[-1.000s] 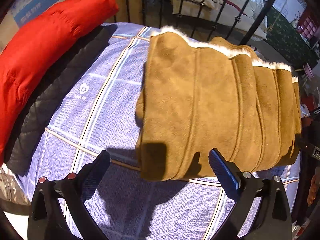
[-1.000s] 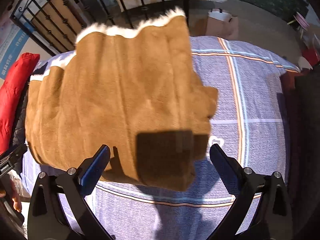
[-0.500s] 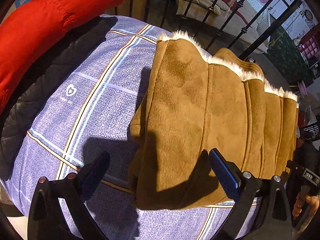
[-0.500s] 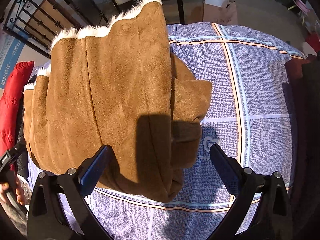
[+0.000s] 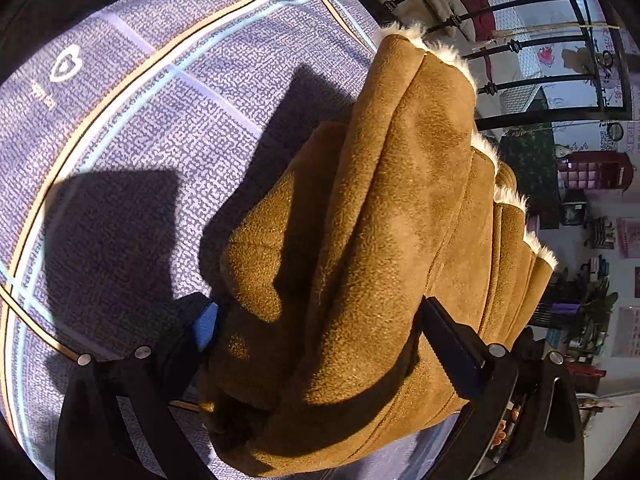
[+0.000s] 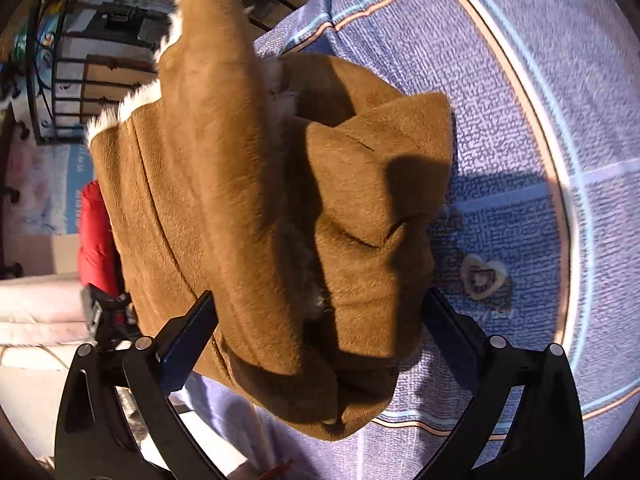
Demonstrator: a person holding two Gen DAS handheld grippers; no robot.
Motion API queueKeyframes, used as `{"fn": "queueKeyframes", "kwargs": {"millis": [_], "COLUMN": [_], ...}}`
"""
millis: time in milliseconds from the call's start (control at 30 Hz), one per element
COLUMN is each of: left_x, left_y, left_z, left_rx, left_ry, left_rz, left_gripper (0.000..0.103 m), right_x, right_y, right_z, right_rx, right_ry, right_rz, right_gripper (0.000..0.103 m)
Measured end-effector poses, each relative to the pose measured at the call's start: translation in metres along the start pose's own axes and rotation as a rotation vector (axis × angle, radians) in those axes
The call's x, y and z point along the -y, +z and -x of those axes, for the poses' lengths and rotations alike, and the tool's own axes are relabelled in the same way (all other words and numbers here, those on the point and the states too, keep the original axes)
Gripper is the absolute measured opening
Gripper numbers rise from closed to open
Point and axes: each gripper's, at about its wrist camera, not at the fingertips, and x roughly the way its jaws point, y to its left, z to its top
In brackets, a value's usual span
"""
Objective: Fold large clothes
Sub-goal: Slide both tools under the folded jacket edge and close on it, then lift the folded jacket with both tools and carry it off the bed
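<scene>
Both my left gripper (image 5: 316,332) and right gripper (image 6: 320,320) stand wide open, straddling the folded brown coat (image 5: 380,240) on the checked bedspread (image 5: 140,100).

Sun and hard shadows across a bed sheet (image 5: 168,128), purple-blue with orange and pale blue stripes, running out ahead and left of the left fingers (image 5: 206,326). A white heart logo (image 5: 66,66) sits on it, far ahead to the left. Beyond the bed, up and right, a black iron railing (image 5: 532,40); past it a red phone-booth cabinet (image 5: 600,170). Right view: another heart logo (image 6: 482,276) just ahead of the right-hand finger; a red pillow (image 6: 96,240) off to the left.
</scene>
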Motion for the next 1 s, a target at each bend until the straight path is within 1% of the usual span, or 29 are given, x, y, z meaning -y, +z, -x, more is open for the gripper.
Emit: {"fn": "queueKeyframes", "kwargs": {"millis": [133,233,333,433,533,633,667,700,767,800,867,900,967,1000], "left_x": [-0.002,-0.004,-0.007,-0.003,0.003,0.009,0.011,0.013,0.018,0.020,0.028,0.032,0.038,0.042], "left_y": [-0.001,-0.003,0.001,0.005,0.006,0.003,0.003,0.001,-0.001,-0.003,-0.007,-0.010,-0.016,-0.021], "left_z": [-0.004,-0.007,-0.012,-0.018,-0.022,-0.019,-0.018,-0.016,-0.010,-0.007,0.003,0.009,0.022,0.029], "left_rx": [0.002,-0.011,-0.018,-0.021,-0.012,-0.004,-0.001,0.003,0.015,0.021,0.040,0.052,0.077,0.089], "left_ry": [-0.019,-0.037,-0.043,-0.040,-0.012,-0.001,-0.002,-0.001,0.009,0.015,0.021,0.020,0.017,0.016], "left_rz": [0.008,0.022,0.030,0.044,0.055,0.043,0.036,0.029,0.004,-0.011,-0.038,-0.056,-0.086,-0.100], "left_gripper": [0.099,0.099,0.099,0.099,0.099,0.098,0.096,0.094,0.086,0.083,0.072,0.069,0.060,0.059], "right_x": [0.012,0.022,0.034,0.040,0.041,0.037,0.032,0.026,0.020,0.015,0.003,-0.005,-0.020,-0.027], "right_y": [0.003,0.007,0.013,0.013,0.012,0.007,0.005,0.002,-0.001,-0.003,-0.009,-0.012,-0.019,-0.019], "right_z": [-0.006,-0.009,-0.012,-0.018,-0.021,-0.018,-0.017,-0.014,-0.007,-0.003,0.007,0.013,0.023,0.028], "right_rx": [-0.015,-0.020,-0.016,0.004,0.060,0.087,0.099,0.113,0.138,0.150,0.174,0.183,0.200,0.206], "right_ry": [0.066,0.117,0.160,0.202,0.195,0.170,0.156,0.142,0.117,0.103,0.073,0.063,0.035,0.024], "right_rz": [-0.008,-0.030,-0.053,-0.096,-0.142,-0.163,-0.161,-0.157,-0.143,-0.135,-0.106,-0.095,-0.061,-0.045], "right_gripper": [0.099,0.099,0.099,0.099,0.099,0.098,0.097,0.092,0.078,0.075,0.067,0.066,0.063,0.062]}}
